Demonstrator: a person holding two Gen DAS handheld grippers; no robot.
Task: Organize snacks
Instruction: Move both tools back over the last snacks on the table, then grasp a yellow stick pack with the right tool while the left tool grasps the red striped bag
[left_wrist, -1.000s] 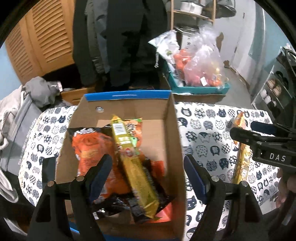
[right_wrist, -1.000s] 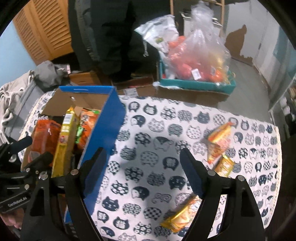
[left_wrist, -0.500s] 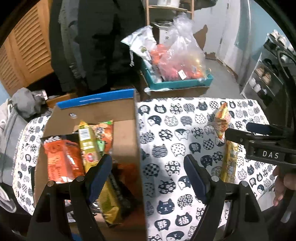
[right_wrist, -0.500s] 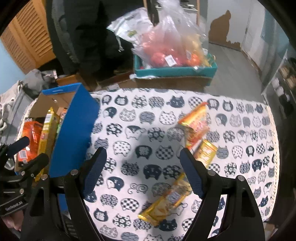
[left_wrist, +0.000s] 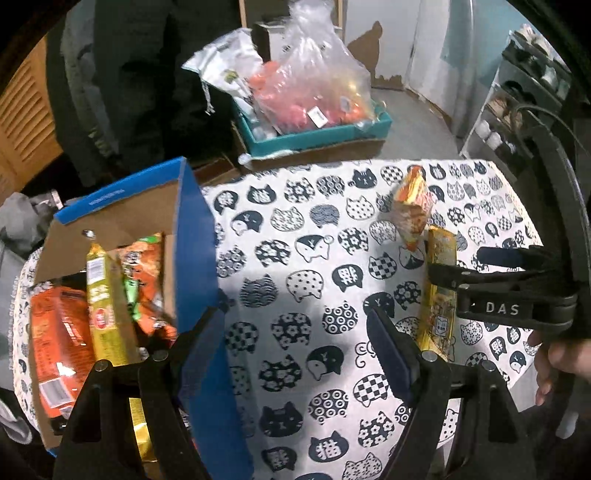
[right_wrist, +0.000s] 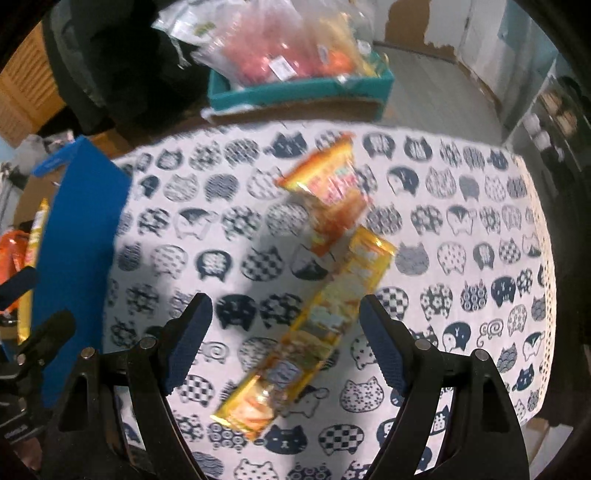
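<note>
now both grippers have swung from the box (left_wrist: 192, 236) toward the yellow packet (right_wrist: 314, 332), fingers wide, empty.

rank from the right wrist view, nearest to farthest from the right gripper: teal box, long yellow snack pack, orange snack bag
1. long yellow snack pack, on the tablecloth under the open jaws
2. orange snack bag, farther up the cloth
3. teal box, beyond the table
</note>
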